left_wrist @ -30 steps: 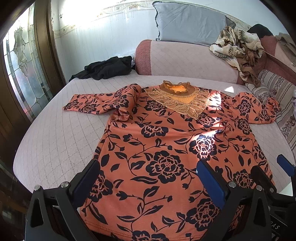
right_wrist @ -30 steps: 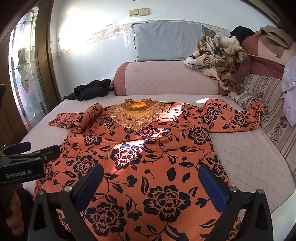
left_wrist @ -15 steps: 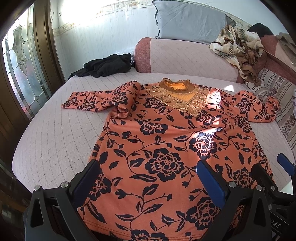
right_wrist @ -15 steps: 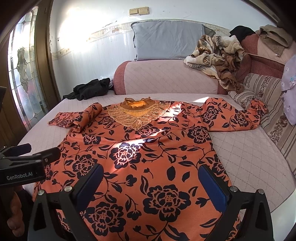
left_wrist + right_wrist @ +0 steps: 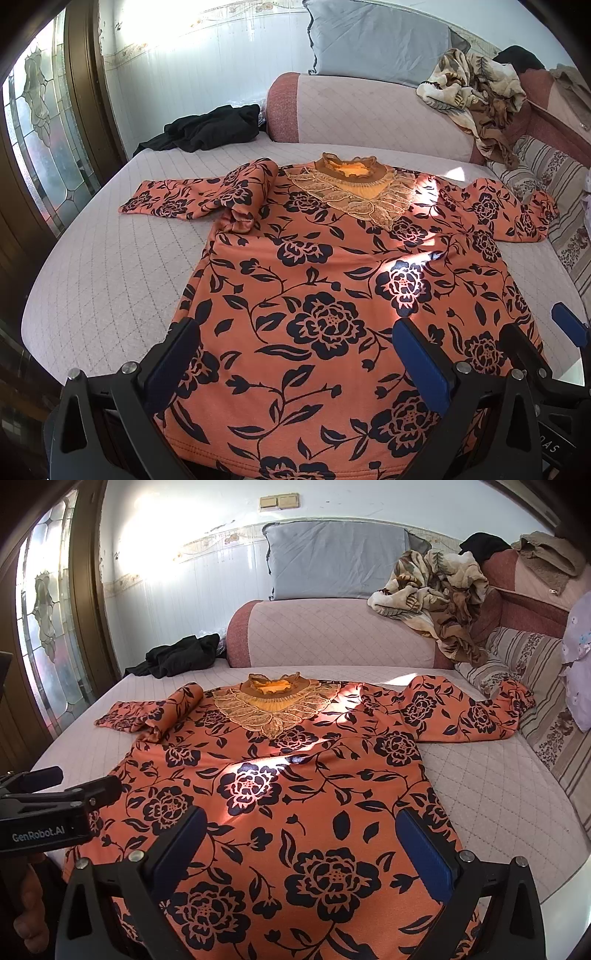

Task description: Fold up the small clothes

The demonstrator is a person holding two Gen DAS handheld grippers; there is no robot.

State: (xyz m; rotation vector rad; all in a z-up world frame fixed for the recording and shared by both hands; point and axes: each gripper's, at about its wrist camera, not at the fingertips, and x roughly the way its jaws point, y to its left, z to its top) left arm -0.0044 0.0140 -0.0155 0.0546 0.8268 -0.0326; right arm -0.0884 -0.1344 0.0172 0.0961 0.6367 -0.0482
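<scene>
Orange long-sleeved floral-print top (image 5: pixel 332 295) lies flat, front up, on the quilted pink bed (image 5: pixel 103 273), collar far, hem nearest, long axis running directly away from both tools. Left hand-held gripper (image 5: pixel 295 354) hovers spread over the hem's left half; right hand-held gripper (image 5: pixel 301 849) spread over its right half, pinching nothing. Judgement: each is nearer its own sleeve.

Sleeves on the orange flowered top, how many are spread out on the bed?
2. The left sleeve lies out toward the window side, bunched at the shoulder. The right sleeve stretches toward the striped cushion, its cuff end crumpled against it.
</scene>
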